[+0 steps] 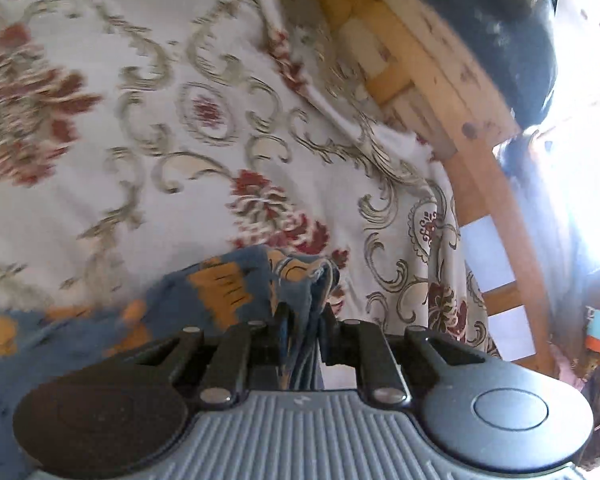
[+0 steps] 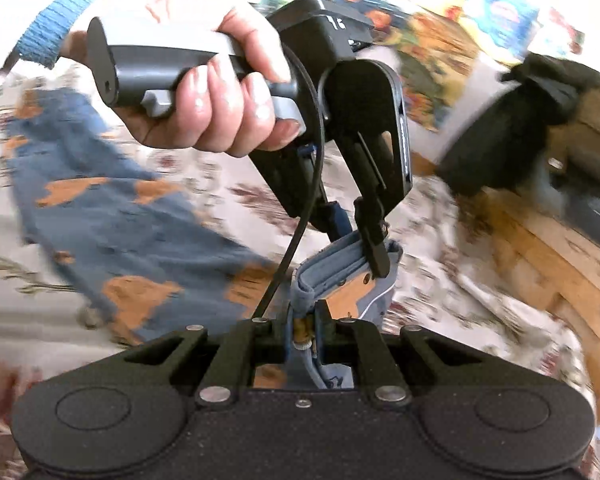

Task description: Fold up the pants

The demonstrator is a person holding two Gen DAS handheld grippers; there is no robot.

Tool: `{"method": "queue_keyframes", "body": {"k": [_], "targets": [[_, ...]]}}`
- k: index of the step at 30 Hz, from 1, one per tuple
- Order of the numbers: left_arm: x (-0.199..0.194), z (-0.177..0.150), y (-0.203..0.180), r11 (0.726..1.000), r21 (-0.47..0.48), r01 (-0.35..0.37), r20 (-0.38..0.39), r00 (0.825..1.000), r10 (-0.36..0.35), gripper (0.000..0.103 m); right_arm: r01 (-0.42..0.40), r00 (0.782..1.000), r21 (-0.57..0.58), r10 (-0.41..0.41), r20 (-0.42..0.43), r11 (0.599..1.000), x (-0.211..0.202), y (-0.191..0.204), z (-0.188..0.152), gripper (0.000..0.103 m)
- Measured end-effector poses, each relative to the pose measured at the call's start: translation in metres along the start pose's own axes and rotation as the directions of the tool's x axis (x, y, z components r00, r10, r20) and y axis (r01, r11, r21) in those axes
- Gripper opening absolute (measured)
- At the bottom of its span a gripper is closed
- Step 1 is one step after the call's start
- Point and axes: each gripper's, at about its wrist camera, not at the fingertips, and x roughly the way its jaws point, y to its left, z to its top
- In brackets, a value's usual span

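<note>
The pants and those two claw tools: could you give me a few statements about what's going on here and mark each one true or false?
1. Both grippers are clamped on the pants. True: the left gripper and right gripper each pinch blue fabric.
2. The pants are plain black. False: blue with orange patches.
3. A hand holds the left tool's handle. True.
4. The pants lie on a bare wooden floor. False: they lie on a floral bedspread.

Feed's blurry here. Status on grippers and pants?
Left gripper and right gripper both shut on pants waistband. Pants trail over floral bedspread. Nothing in the way.
</note>
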Motion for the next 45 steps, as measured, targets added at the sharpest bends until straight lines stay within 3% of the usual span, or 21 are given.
{"method": "queue_keyframes", "body": {"k": [7, 10, 12, 15, 20, 22, 24, 27, 33, 45], "targets": [[-0.036, -0.054, 0.084, 0.99, -0.133, -0.043, 0.057, 0.997, 0.051, 0.017, -0.181, 0.983, -0.102, 0.176, -0.05, 0.978, 0.014, 0.056, 0.013, 0.011], [-0.037, -0.069, 0.113, 0.982, -0.183, -0.05, 0.074, 0.995, 0.064, 0.029, -0.221, 0.974, -0.125, 0.211, -0.088, 0.967, 0.025, 0.069, 0.013, 0.012], [-0.038, -0.076, 0.126, 0.976, -0.214, -0.028, 0.093, 0.994, 0.049, 0.046, -0.231, 0.97, -0.123, 0.219, -0.101, 0.965, 0.029, 0.071, 0.012, 0.012], [-0.039, -0.082, 0.135, 0.972, -0.234, 0.024, 0.119, 0.993, 0.004, 0.055, -0.236, 0.968, -0.113, 0.224, -0.11, 0.965, 0.031, 0.068, 0.011, 0.014], [-0.037, -0.08, 0.133, 0.972, -0.236, 0.021, 0.117, 0.993, 0.007, 0.059, -0.235, 0.969, -0.108, 0.223, -0.107, 0.966, 0.029, 0.067, 0.007, 0.014], [-0.036, -0.08, 0.131, 0.971, -0.241, 0.008, 0.12, 0.992, 0.022, 0.056, -0.236, 0.968, -0.106, 0.225, -0.108, 0.966, 0.03, 0.067, 0.007, 0.014], [-0.036, -0.082, 0.131, 0.97, -0.238, -0.041, 0.106, 0.992, 0.068, 0.034, -0.238, 0.968, -0.104, 0.227, -0.108, 0.966, 0.029, 0.067, 0.006, 0.014], [-0.036, -0.083, 0.13, 0.967, -0.251, -0.055, 0.11, 0.99, 0.085, 0.024, -0.235, 0.969, -0.105, 0.224, -0.106, 0.966, 0.029, 0.067, 0.006, 0.014], [-0.044, -0.084, 0.123, 0.975, -0.21, -0.065, 0.132, 0.987, 0.094, 0.015, -0.231, 0.97, -0.096, 0.222, -0.098, 0.968, 0.027, 0.067, 0.005, 0.015], [-0.073, -0.087, 0.129, 0.981, -0.182, -0.073, 0.142, 0.985, 0.099, 0.012, -0.262, 0.965, -0.09, 0.258, -0.051, 0.961, 0.019, 0.08, 0.027, 0.014]]}}
